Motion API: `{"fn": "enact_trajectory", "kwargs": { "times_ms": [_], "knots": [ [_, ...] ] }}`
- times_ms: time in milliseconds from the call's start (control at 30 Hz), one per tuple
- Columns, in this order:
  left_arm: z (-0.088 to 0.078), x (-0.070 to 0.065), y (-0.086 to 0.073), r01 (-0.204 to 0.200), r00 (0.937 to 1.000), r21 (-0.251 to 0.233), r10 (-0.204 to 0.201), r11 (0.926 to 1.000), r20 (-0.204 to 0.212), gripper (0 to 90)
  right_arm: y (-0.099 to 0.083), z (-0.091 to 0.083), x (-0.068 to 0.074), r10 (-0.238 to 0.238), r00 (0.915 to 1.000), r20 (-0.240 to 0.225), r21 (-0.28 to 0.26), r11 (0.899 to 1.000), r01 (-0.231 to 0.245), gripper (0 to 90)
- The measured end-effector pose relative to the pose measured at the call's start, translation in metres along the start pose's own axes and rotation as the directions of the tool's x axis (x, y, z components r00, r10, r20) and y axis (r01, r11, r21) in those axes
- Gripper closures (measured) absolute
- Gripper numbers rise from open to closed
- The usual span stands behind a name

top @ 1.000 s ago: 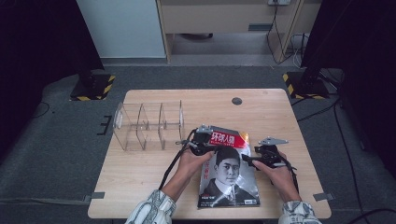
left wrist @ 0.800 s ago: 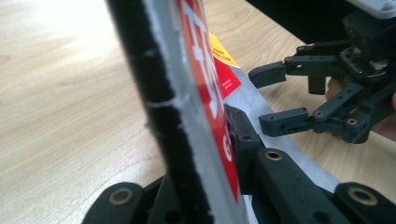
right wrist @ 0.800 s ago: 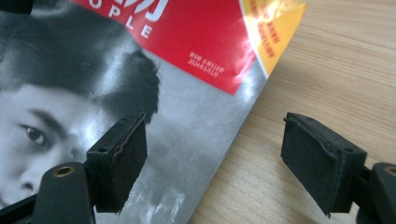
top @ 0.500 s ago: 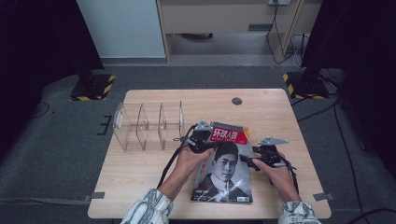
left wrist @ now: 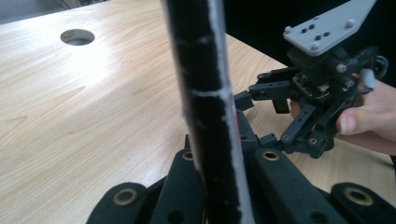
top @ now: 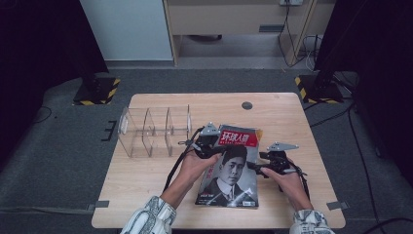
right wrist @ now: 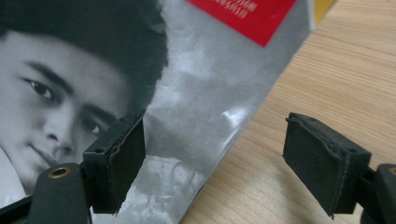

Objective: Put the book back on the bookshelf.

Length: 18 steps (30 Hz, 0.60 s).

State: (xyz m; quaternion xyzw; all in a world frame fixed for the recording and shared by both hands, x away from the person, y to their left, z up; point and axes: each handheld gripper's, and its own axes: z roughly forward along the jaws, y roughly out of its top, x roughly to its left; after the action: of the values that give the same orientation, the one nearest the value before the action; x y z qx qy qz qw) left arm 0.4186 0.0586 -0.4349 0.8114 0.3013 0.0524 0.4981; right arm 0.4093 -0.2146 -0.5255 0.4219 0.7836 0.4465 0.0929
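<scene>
A magazine (top: 233,171) with a black-and-white portrait and a red title block lies at the table's front middle, its left edge raised off the wood. My left gripper (top: 210,152) is shut on that left edge. In the left gripper view the edge (left wrist: 205,93) runs upright as a dark strip between my jaws (left wrist: 219,177). My right gripper (top: 258,168) stands open at the magazine's right edge. In the right gripper view the cover (right wrist: 196,93) reaches in between the wide-apart pads (right wrist: 215,158), and neither pad presses on it.
A clear acrylic divider rack (top: 153,130) stands left of the magazine, close to my left hand. A round cable hole (top: 247,105) sits in the wooden table (top: 146,190) near its far edge. Cables trail from both grippers toward the front edge.
My left gripper has risen with the magazine's left edge, so the magazine now tilts up on that side. The right gripper has stayed in place.
</scene>
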Motion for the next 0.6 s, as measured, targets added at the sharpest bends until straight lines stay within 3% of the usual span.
{"fn": "enact_trajectory", "kwargs": {
  "times_ms": [133,600],
  "knots": [
    [0.0,-0.001,0.001,-0.009,1.0,-0.002,0.009,1.0,0.001,86.1,-0.002,0.005,0.001,-0.026,0.9996,-0.013,0.033,0.999,0.026,21.0],
    [-0.001,-0.002,0.002,-0.022,0.9997,-0.018,0.022,0.9996,0.01,86.2,-0.005,0.014,0.005,-0.028,0.9963,-0.081,0.069,0.997,0.034,20.4]
  ]
}}
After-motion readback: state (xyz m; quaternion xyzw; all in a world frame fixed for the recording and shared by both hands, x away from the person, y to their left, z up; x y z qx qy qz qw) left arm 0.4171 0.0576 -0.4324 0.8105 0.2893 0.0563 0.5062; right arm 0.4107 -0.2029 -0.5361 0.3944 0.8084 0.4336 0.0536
